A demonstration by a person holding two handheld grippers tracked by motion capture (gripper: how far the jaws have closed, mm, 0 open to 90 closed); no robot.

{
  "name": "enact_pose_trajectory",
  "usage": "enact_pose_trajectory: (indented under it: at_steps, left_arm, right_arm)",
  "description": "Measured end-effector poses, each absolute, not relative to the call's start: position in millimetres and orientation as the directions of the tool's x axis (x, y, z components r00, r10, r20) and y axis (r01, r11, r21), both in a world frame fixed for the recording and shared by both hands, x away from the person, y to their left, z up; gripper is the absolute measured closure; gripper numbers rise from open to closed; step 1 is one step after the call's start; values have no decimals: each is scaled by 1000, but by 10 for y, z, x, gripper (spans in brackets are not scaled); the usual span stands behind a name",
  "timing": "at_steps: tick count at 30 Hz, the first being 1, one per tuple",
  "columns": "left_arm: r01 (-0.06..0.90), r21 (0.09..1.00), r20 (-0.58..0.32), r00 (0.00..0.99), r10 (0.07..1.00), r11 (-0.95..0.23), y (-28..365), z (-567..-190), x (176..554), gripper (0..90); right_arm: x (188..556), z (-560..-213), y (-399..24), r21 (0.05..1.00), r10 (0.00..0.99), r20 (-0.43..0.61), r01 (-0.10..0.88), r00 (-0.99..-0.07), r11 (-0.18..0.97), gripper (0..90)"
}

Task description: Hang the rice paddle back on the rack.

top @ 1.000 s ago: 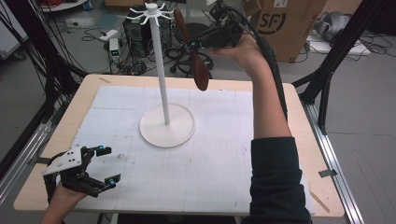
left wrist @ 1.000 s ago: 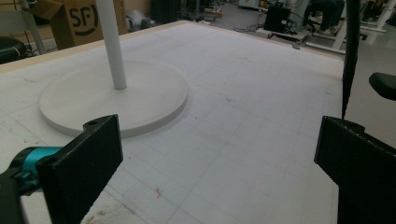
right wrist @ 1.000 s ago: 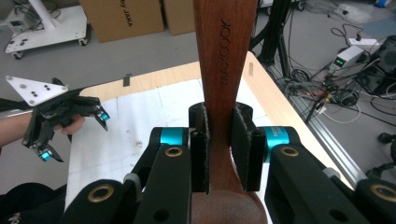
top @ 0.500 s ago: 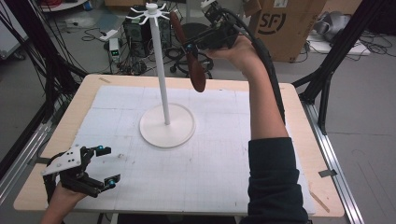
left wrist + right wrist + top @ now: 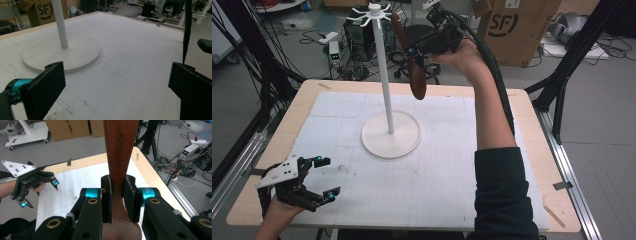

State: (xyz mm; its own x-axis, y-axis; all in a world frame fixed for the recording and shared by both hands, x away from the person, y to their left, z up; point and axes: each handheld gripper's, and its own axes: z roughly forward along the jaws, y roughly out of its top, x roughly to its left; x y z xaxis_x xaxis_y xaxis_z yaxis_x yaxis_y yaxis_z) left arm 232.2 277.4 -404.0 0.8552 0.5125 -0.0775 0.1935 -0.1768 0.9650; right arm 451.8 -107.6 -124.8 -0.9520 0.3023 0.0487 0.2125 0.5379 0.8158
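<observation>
Right claw [image 5: 412,50] is clamping a wooden spoon [image 5: 414,75] beside the white stand [image 5: 384,85]; left claw [image 5: 324,177] is resting wide open, empty, on the table [image 5: 522,150].

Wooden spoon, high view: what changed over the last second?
The right hand-held gripper, shut on the wooden spoon, carried it a little left, nearer the hooks of the white rack. The left hand-held gripper stayed open and still; the rack did not move.

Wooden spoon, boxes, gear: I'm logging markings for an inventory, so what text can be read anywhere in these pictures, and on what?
"SF" on the cardboard box, seen in the high view and the left gripper view.
"JAKA" on another cardboard box; the letters before it are too blurred to read.
Engraved lettering on the wooden spoon handle: turned sideways, not reliably readable.
Small print on the right tongs' blue part: too blurred to read.
</observation>
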Motion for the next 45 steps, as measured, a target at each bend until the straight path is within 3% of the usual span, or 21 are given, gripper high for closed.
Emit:
enact_pose_trajectory:
  at_steps: [10, 16, 29, 31, 36, 38, 45]
  left_arm:
    - [192, 965, -76, 856, 511, -178, 2778, -4040, 2318, 17]
    - [195, 965, -78, 855, 513, -177, 2787, -4041, 2315, 17]
    - [196, 964, -78, 855, 513, -180, 2773, -4042, 2312, 17]
    - [195, 964, -77, 856, 511, -180, 2767, -4044, 2314, 17]
    - [197, 964, -80, 855, 513, -178, 2760, -4044, 2313, 17]
    - [194, 965, -78, 856, 511, -177, 2762, -4044, 2317, 17]
    - [204, 963, -88, 854, 512, -175, 2754, -4041, 2334, 17]
  right_arm:
    - [4537, -1273, -1049, 816, 310, 64, 229, -948, 531, 760]
    - [4537, -1317, -1064, 804, 330, 71, 250, -941, 540, 588]
    - [4331, -1424, -1180, 847, 192, 119, 200, -974, 493, 252]
    - [4296, -1442, -1184, 851, 206, 109, 199, -972, 487, 171]
    - [4214, -1525, -1205, 853, 228, 112, 211, -967, 477, 89]
    - [4176, -1572, -1211, 858, 249, 107, 216, -962, 466, 14]
    - [4055, -1723, -1315, 866, 305, 96, 230, -948, 444, 2]
